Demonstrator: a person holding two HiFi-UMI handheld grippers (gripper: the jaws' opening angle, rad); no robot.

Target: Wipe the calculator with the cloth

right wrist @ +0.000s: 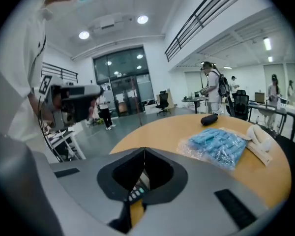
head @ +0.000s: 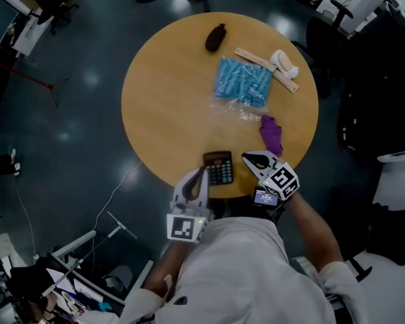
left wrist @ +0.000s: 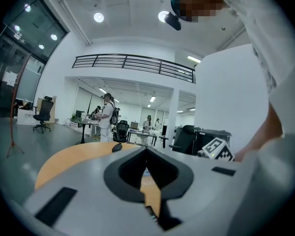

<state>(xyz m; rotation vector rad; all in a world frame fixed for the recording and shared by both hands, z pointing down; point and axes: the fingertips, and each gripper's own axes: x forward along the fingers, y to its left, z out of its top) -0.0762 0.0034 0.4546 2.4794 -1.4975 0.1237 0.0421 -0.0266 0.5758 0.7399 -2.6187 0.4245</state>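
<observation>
A black calculator [head: 219, 168] lies at the near edge of the round wooden table [head: 169, 93]. The purple cloth [head: 271, 133] lies crumpled to its right and a little farther in, with nothing holding it. My left gripper [head: 203, 172] is shut and empty, its tip just left of the calculator. My right gripper [head: 246, 157] is also shut and empty, its tip between calculator and cloth. In the left gripper view the jaws [left wrist: 146, 150] meet over the tabletop. The right gripper view shows closed jaws [right wrist: 144, 150] with calculator keys [right wrist: 135, 192] below them.
A blue plastic bag [head: 243, 81] sits mid-table, also seen in the right gripper view [right wrist: 217, 145]. A dark pouch [head: 215, 37] lies at the far edge; a wooden ruler and a white object [head: 283, 62] at the far right. Chairs, desks and people stand around.
</observation>
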